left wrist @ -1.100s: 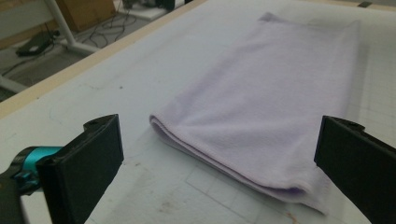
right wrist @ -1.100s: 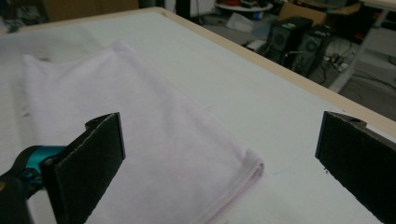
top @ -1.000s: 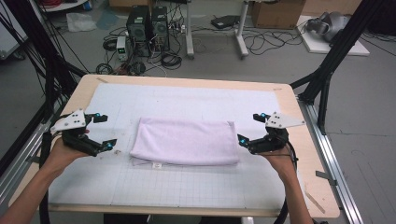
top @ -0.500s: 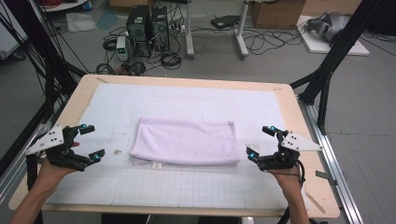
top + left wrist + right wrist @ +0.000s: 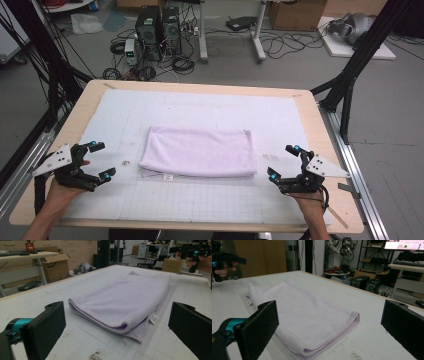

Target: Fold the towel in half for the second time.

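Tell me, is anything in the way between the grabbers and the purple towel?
Nothing visible is. The left gripper and right gripper sit open on either side of the folded towel, with bare grid mat between each and the towel.

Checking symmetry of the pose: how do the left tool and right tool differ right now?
The left tool sits off the towel's left end, the right tool off its right end. The left tool's grey plate points outward left, the right tool's plate outward right. The left tool faces the end with the small white tag; the right tool faces a rounded fold. Shared: both open, empty, apart from the towel, jaws aimed at it.
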Demonstrator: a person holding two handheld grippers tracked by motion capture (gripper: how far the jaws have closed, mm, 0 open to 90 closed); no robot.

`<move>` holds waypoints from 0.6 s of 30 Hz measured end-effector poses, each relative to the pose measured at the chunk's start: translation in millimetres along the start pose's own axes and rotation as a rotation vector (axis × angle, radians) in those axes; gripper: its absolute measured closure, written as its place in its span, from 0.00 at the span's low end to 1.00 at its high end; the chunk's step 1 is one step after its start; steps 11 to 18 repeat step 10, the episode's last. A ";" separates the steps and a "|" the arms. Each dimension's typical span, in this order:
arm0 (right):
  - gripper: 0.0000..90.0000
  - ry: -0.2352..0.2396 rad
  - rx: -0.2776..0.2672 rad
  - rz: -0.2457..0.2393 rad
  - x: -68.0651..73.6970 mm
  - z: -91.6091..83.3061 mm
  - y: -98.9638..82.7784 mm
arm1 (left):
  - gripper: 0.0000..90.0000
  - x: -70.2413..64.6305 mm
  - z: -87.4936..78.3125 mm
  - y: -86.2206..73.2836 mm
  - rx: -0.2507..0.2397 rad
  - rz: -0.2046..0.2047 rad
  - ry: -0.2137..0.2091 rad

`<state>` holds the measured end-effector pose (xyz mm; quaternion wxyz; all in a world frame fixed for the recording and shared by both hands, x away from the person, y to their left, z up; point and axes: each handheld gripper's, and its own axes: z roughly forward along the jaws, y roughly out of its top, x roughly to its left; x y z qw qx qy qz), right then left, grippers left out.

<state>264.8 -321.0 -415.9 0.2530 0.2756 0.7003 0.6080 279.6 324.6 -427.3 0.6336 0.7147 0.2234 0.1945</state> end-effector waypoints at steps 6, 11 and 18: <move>0.01 -0.001 0.003 -0.003 0.7 0.5 0.0 | 0.02 -0.6 0.9 -1.7 0.001 0.000 -0.004; 0.01 -0.008 -0.004 -0.005 0.5 -0.4 0.2 | 0.02 -1.3 0.2 -3.0 -0.002 -0.005 -0.003; 0.01 -0.008 -0.004 -0.005 0.5 -0.4 0.2 | 0.02 -1.3 0.2 -3.0 -0.002 -0.005 -0.003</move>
